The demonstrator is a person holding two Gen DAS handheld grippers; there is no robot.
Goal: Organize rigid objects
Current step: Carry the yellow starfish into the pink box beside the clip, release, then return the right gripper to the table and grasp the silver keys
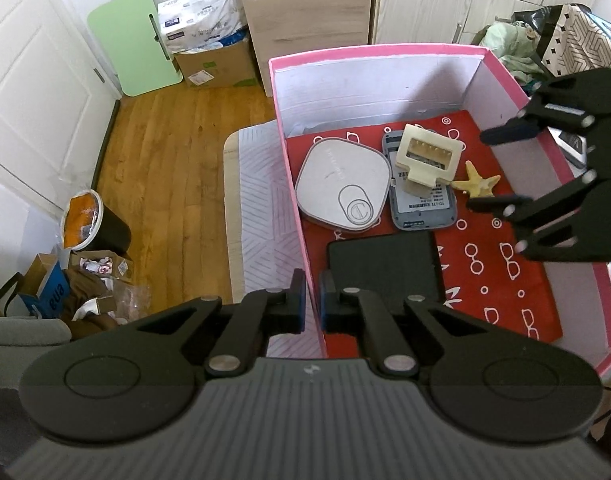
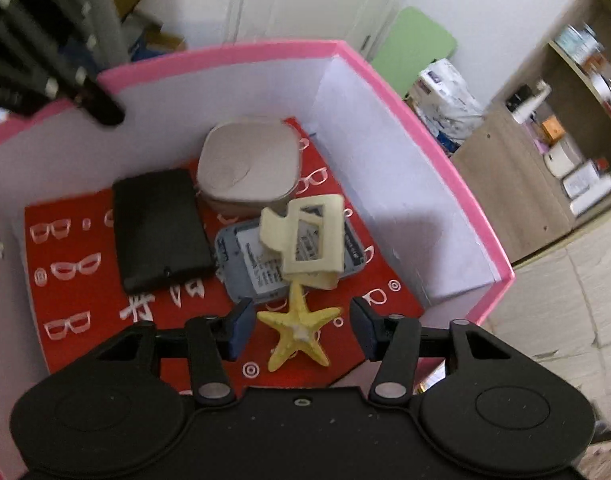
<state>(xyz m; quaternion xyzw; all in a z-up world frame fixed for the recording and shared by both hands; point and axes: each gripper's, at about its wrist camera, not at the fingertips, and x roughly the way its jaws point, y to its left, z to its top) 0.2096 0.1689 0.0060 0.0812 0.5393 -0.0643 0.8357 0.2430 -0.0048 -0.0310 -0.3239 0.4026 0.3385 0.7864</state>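
Note:
A pink box (image 1: 385, 50) (image 2: 225, 56) with white inner walls and a red lining holds a grey-white rounded case (image 1: 341, 184) (image 2: 249, 164), a flat black device (image 1: 385, 268) (image 2: 161, 228), a grey labelled device (image 1: 421, 208) (image 2: 249, 268) with a cream plastic part (image 1: 427, 156) (image 2: 309, 240) lying on it, and a yellow starfish (image 1: 475, 184) (image 2: 297, 328). My left gripper (image 1: 312, 300) is shut on the box's left wall. My right gripper (image 1: 479, 170) (image 2: 301, 328) reaches into the box, open, with the starfish between its pads and untouched.
The box rests on a surface with a white patterned cloth (image 1: 261, 200). Beyond it lie wooden floor (image 1: 165, 160), a green board (image 1: 133, 40), a cardboard box (image 1: 213, 64), a wooden cabinet (image 1: 305, 0) and a dark bin (image 1: 93, 220). Shelves (image 2: 565, 140) stand at the right.

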